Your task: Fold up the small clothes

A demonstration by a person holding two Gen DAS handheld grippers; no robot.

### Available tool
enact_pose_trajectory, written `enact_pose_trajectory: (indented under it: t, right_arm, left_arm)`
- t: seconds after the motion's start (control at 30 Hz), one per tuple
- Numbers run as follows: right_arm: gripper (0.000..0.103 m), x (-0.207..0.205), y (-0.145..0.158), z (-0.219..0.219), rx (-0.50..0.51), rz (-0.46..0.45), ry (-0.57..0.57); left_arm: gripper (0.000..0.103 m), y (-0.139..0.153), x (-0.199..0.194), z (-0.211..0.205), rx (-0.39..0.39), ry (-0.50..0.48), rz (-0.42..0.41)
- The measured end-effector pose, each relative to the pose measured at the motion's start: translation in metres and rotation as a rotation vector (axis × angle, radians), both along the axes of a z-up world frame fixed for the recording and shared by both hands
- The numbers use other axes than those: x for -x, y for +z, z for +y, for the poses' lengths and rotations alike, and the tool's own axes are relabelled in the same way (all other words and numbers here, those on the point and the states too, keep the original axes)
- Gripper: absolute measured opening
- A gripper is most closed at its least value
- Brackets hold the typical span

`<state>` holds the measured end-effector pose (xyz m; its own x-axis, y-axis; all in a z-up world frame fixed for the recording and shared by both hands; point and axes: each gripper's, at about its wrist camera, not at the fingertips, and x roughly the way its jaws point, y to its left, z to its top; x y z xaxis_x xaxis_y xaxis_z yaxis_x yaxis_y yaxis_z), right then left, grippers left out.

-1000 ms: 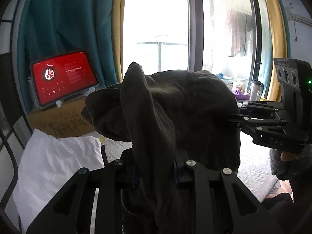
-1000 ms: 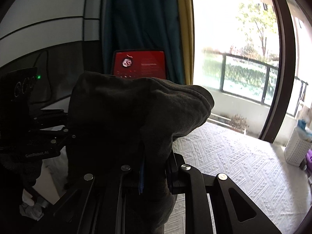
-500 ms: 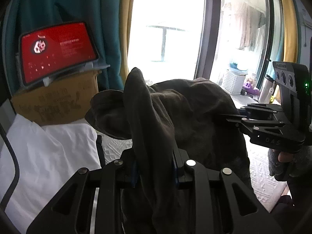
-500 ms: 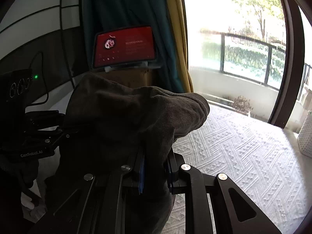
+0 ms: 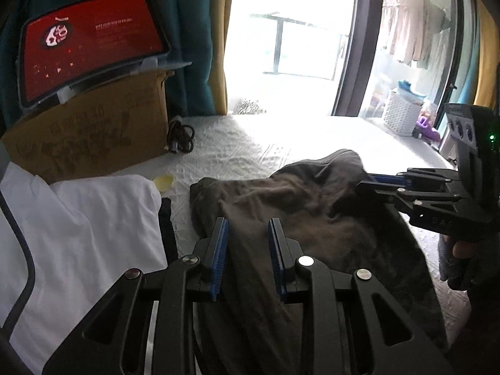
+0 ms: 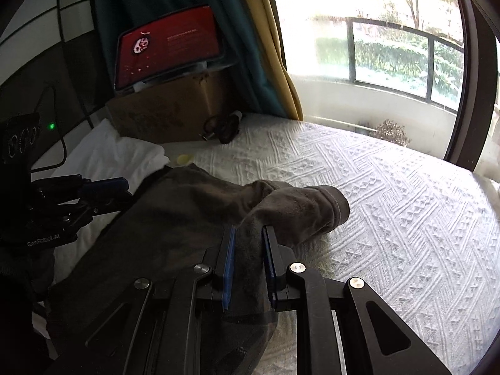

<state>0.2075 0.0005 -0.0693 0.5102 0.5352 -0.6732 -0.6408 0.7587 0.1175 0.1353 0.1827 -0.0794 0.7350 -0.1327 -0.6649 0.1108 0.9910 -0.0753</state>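
A dark grey-brown garment [image 5: 312,206] lies spread on the white bedspread [image 6: 390,203], with a short sleeve-like end [image 6: 306,206] pointing right. My left gripper [image 5: 247,222] is shut on the garment's near edge, and the cloth fills the gap between its blue pads. In the right wrist view the left gripper [image 6: 122,187] shows at the garment's left side. My right gripper [image 6: 248,228] is shut on a fold of the same garment [image 6: 187,212] just behind that end. In the left wrist view the right gripper [image 5: 365,181] reaches in from the right, held by a gloved hand [image 5: 459,259].
A cardboard box [image 5: 93,137] with a red-screened tablet [image 5: 90,43] on top stands at the head of the bed. White fabric [image 5: 87,234] lies left of the garment. A coiled black cable [image 5: 181,137] and a small yellow scrap [image 5: 164,181] lie near the box. A white basket [image 5: 401,112] stands beyond the window.
Both grippers have come down and tipped forward together. The garment, held up in the air before, now rests on the bedspread, still gripped at both sides.
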Motion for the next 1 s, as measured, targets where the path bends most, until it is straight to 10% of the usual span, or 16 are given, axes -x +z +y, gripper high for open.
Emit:
enact_pose_trajectory:
  t: [0.47,0.67,1.0]
  right_arm:
    - [0.018,-0.035,-0.041,-0.024,0.018,0.137,-0.085]
    - [0.054,-0.048,-0.044,-0.031,0.015,0.167,-0.132]
    - [0.054,-0.078,-0.045,-0.038,-0.143,0.297,-0.117]
  left_arm:
    - [0.026,-0.012,-0.022,0.005,-0.013,0.032,0.072]
    - [0.026,-0.017,-0.044,0.004,-0.048,0.022,0.099]
    - [0.026,-0.026,-0.059,0.009,-0.039,0.027,0.136]
